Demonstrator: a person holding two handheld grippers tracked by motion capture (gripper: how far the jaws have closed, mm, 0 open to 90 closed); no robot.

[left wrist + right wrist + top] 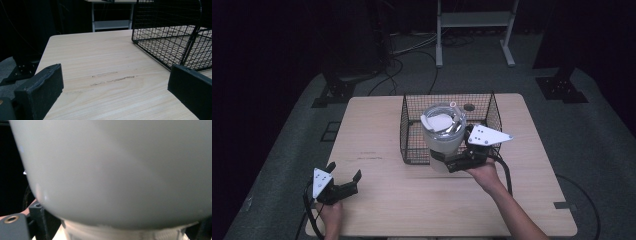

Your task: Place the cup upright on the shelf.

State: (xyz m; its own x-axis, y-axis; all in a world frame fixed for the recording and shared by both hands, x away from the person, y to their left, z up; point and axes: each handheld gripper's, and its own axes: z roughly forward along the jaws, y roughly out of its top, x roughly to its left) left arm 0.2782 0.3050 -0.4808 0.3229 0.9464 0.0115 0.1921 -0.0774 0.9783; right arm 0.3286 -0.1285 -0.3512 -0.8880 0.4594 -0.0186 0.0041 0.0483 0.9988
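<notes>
Blender jar (443, 136), white and translucent with a lid, is clamped low on its body by the right tool (455, 161), upright over the wire basket (492, 107) just beyond that tool; hold it level and clear the rim, while the left tool (343, 178) rests wide open, empty, on the worktop (377, 120).

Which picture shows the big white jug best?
The high view: the whole jug shows, lid on top, held by the right gripper over the basket. The right gripper view gives just a blurry white wall, too close.
</notes>
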